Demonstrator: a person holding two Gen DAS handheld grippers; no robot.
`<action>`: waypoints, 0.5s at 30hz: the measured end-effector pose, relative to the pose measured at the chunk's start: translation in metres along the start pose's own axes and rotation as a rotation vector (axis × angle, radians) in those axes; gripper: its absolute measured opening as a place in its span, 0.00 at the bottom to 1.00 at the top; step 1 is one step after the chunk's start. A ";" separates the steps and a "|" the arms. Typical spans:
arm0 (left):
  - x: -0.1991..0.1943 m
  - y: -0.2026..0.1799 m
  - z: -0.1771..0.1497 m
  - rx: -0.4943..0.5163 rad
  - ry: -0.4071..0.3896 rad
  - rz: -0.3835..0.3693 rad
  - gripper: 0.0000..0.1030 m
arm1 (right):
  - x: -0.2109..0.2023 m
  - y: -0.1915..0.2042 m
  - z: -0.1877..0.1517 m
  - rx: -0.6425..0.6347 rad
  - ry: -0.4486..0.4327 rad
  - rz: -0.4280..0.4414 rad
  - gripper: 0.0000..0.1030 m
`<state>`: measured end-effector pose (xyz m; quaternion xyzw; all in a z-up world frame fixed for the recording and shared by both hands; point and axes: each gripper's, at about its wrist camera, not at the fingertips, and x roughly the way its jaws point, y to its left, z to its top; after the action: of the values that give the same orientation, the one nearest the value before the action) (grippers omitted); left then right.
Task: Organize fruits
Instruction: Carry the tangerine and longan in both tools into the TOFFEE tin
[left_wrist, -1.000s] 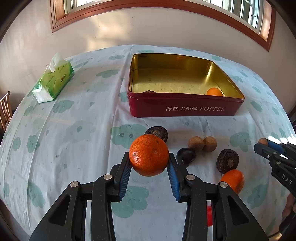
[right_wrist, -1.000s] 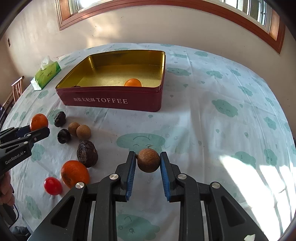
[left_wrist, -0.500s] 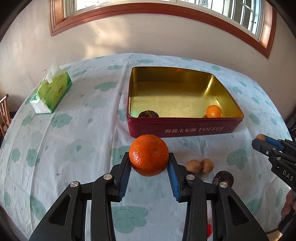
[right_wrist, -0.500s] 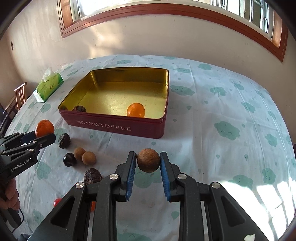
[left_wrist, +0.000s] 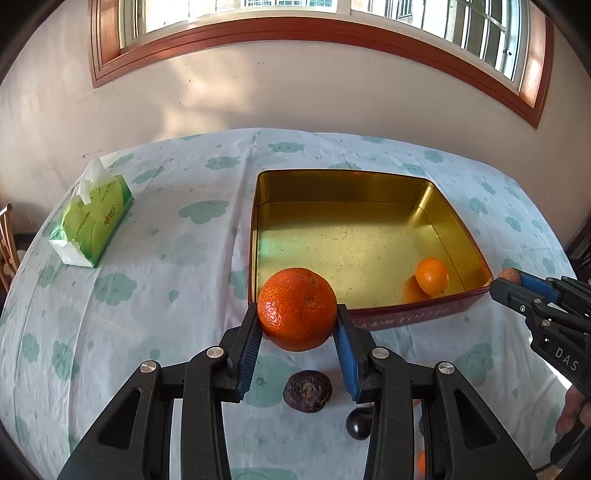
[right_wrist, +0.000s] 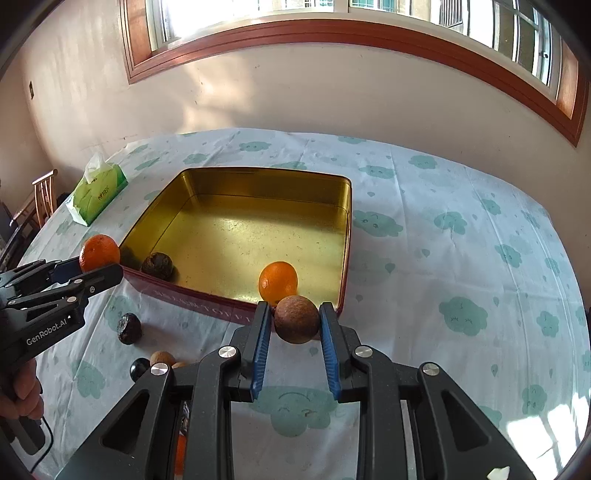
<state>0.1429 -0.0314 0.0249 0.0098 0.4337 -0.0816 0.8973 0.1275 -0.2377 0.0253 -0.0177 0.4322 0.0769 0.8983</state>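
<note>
Cloud-print tablecloth (left_wrist: 122, 332) over a round table, window wall behind. Red toffee tin (left_wrist: 402, 319) sits mid-table with its gold inside showing.

Left gripper (left_wrist: 297, 328) is clamped on a large mandarin (left_wrist: 297, 308), blue pads pressed to both flanks. A second back the tin stood well beyond this fruit; now the mandarin hangs at the tin's near rim, left corner. Right gripper (right_wrist: 296, 332) is closed down tight on a small brown round fruit (right_wrist: 296, 319), likewise carried up from open cloth to the tin's near right corner.

Already in the tin: a small orange (right_wrist: 277, 280) near the front wall and a dark wrinkled fruit (right_wrist: 157, 265) at the left corner.

Left behind on the cloth: a wrinkled dark fruit (left_wrist: 307, 391), a glossy black one (left_wrist: 359, 424), a tan pair (right_wrist: 162, 358) partly hidden. Green tissue pack (left_wrist: 92, 225) far left, untouched.

Judgement: both loads are near the drop point; they need to clear the rim before being let go. Several fruits remain to fetch afterwards.
</note>
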 end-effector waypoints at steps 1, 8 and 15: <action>0.003 0.000 0.002 0.000 0.004 -0.001 0.38 | 0.003 0.001 0.003 -0.003 0.001 0.001 0.24; 0.022 -0.008 0.014 0.014 0.020 0.001 0.38 | 0.026 0.008 0.020 -0.030 0.017 0.006 0.24; 0.040 -0.012 0.016 0.021 0.052 -0.005 0.38 | 0.048 0.005 0.024 -0.022 0.052 0.008 0.24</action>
<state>0.1779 -0.0498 0.0042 0.0203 0.4561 -0.0882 0.8853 0.1749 -0.2249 0.0033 -0.0279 0.4546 0.0847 0.8862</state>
